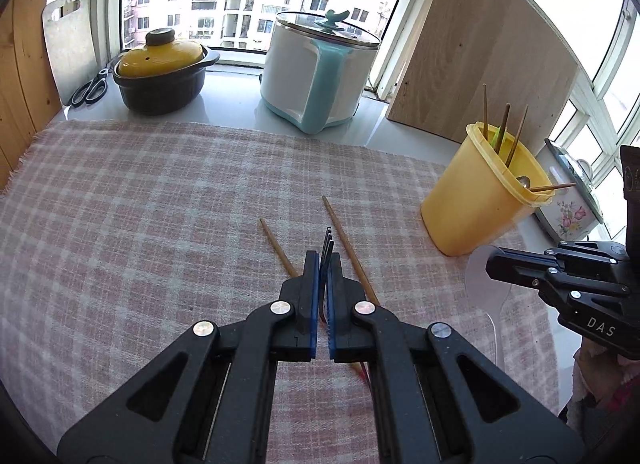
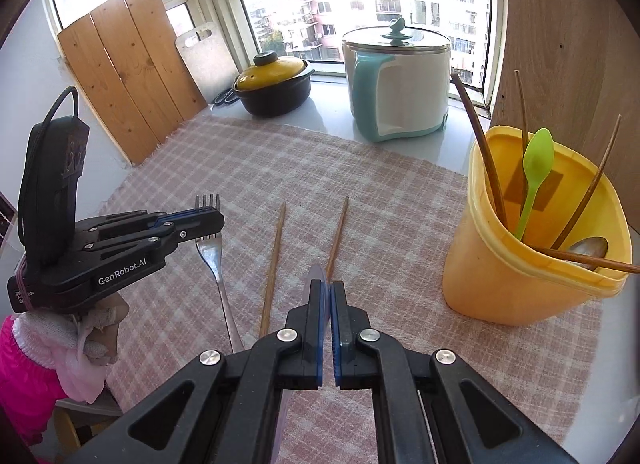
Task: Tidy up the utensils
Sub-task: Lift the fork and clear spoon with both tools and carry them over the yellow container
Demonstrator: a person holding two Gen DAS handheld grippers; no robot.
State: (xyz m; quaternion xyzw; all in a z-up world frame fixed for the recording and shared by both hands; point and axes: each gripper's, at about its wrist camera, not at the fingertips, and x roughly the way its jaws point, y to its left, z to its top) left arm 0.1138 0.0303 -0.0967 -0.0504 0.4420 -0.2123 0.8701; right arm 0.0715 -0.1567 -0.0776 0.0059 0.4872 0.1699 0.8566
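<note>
Pinching a dark fork (image 2: 207,200) in the left gripper (image 1: 323,260) and a clear plastic spoon (image 1: 486,288) in the right gripper (image 2: 325,284) above the checked cloth (image 1: 140,204), both light, stiff, probably slippery, so mid-handle grabs seem safest.

A yellow-lidded dark clay pot (image 1: 160,78) and a white-and-teal electric cooker (image 1: 318,72) with a glass lid stand on the far windowsill; black-handled scissors (image 1: 90,88) lie left beside a pale cutting board (image 1: 68,44), apartment blocks (image 1: 240,0) beyond the window.
</note>
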